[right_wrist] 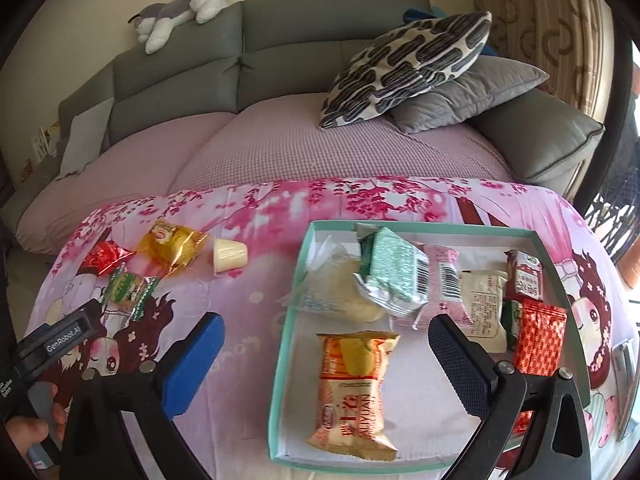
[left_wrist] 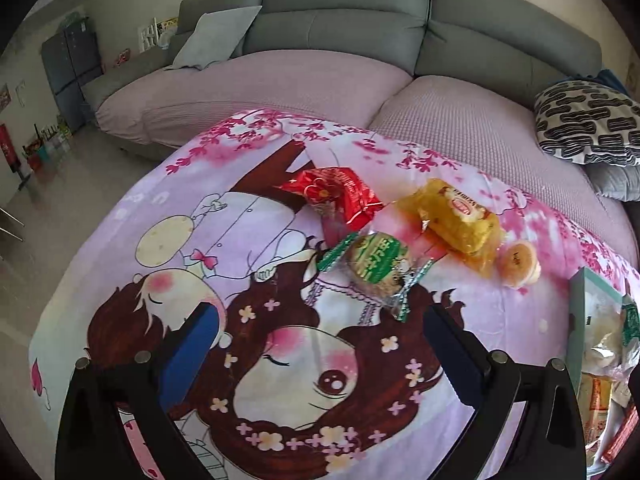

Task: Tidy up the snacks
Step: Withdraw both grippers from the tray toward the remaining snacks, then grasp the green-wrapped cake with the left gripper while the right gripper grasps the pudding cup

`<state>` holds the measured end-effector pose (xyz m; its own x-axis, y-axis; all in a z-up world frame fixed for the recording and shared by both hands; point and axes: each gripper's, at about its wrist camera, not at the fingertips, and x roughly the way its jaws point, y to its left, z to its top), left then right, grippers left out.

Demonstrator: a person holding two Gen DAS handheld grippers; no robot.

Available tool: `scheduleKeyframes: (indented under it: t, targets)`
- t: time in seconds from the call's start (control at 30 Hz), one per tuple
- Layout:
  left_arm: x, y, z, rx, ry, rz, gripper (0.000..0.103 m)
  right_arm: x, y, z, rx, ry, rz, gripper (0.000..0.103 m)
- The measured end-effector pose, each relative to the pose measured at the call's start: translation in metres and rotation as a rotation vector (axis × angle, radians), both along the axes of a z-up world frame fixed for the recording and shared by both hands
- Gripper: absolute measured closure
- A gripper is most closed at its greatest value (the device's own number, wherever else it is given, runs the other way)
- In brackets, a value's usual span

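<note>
Beyond both pairs of your fingers runs the grey sofa (left_wrist: 344,12), with the pink cartoon-print cloth (left_wrist: 168,224) spread under everything you are working on.

Your right gripper (right_wrist: 326,346) hangs over the teal-rimmed tray (right_wrist: 286,344), its fingers spread wide with nothing between them. The tray's near left wall sits between the blue left finger and the dark right one. Directly between those fingers lies the orange-and-cream cake packet (right_wrist: 352,388). Just past the fingertips, a silver-green wrapper (right_wrist: 390,272) rests tilted on a pale clear-bagged pastry (right_wrist: 340,290). Beyond the right fingertip lie a pink packet (right_wrist: 450,284) and a cream packet (right_wrist: 486,306), and to that finger's outer side a red foil packet (right_wrist: 540,338).

Your left gripper (left_wrist: 320,332) also stands wide apart, empty, above the cloth. Just ahead of its fingertips lies the round green-labelled cookie (left_wrist: 378,266). Further ahead sits the red wrapper (left_wrist: 340,194), touching the cookie's pack. Ahead and toward the right finger's side is the yellow cake bag (left_wrist: 456,224), with a small jelly cup (left_wrist: 520,264) tipped over just beside it.
</note>
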<state>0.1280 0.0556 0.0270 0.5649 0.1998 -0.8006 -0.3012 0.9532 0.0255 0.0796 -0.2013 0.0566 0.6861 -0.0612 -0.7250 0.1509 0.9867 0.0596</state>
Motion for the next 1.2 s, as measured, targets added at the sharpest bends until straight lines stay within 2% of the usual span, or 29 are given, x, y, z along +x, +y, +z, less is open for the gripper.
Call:
scheduleKeyframes:
  t: [0.17, 0.57, 0.87, 1.2]
  targets:
    - [0.0, 0.017, -0.001, 0.001, 0.018, 0.025, 0.002, 0.013, 0.032, -0.005, 0.034, 0.017, 0.078, 0.0]
    - [0.004, 0.055, -0.004, -0.037, 0.014, 0.093, 0.001, 0.044, 0.083, -0.03, -0.012, 0.08, 0.166, 0.0]
    - [0.011, 0.059, -0.008, -0.087, 0.015, 0.072, 0.001, 0.055, 0.101, -0.039, -0.04, 0.11, 0.189, 0.0]
    - [0.026, 0.054, -0.014, -0.136, 0.002, 0.025, 0.002, 0.071, 0.096, -0.05, 0.004, 0.139, 0.181, 0.0]
